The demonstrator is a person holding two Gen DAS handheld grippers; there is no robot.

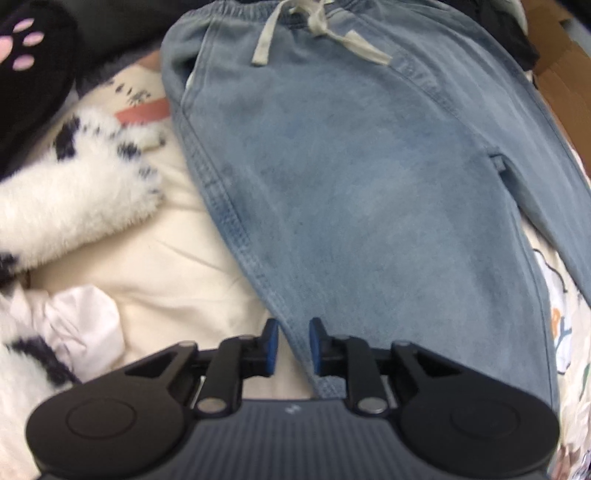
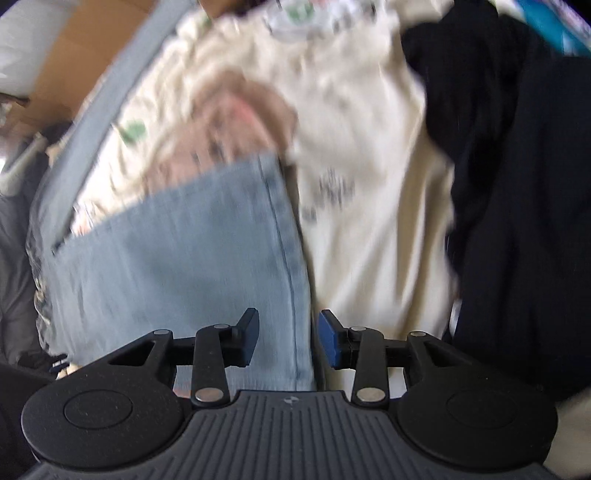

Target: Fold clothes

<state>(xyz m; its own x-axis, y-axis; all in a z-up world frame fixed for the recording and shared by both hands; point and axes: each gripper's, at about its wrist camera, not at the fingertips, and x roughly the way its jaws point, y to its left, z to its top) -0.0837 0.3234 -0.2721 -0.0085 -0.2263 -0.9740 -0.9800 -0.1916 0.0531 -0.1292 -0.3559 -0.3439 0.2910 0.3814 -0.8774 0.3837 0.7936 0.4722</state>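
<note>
Left gripper (image 1: pixel 291 345) above jeans (image 1: pixel 351 166) edge

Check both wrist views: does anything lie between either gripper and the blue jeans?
Nothing visible does. The left gripper hangs open directly over the jeans' lower edge, and the right gripper is open over the jeans' stitched edge. The fluffy toy lies off to one side.

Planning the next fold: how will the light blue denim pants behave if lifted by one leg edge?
The denim pants would probably drape and sag, since they lie flat with soft creases. Their thick stitched seams suggest some weight for their size. The loose drawstring will likely dangle.
</note>
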